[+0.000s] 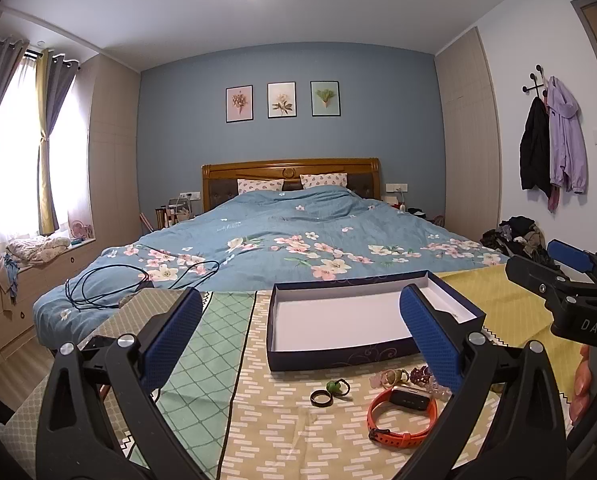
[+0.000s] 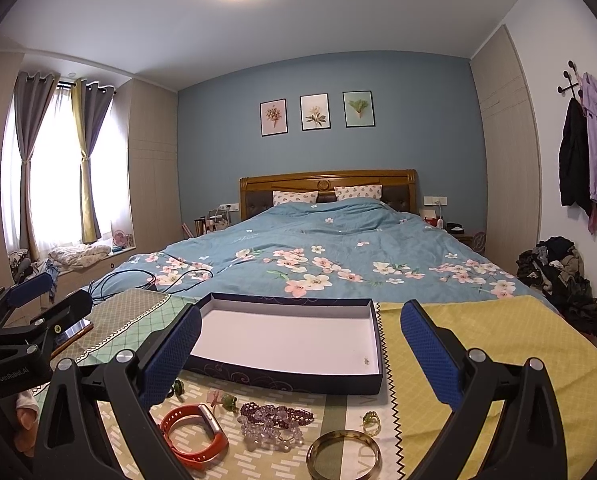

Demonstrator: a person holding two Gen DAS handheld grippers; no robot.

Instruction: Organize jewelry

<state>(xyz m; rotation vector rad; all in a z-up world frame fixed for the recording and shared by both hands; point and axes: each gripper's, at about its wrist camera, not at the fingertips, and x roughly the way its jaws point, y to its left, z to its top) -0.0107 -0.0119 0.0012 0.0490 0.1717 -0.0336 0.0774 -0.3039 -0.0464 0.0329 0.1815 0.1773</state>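
Both grippers, left gripper point(image 1: 300, 334) and right gripper point(image 2: 300, 346), hover with jaws spread wide, holding nothing, over the empty box point(image 2: 290, 340); jewelry sits loose nearby.

A navy box point(image 2: 286, 376) with pale scrollwork and a white inside is seen ahead of the blue-padded right gripper point(image 2: 300, 354). Between its fingers an orange watch band point(image 2: 194, 440), purple beads point(image 2: 274, 416) and an amber bangle point(image 2: 343, 456) are shown on a yellow-green patterned cloth point(image 2: 498, 344).
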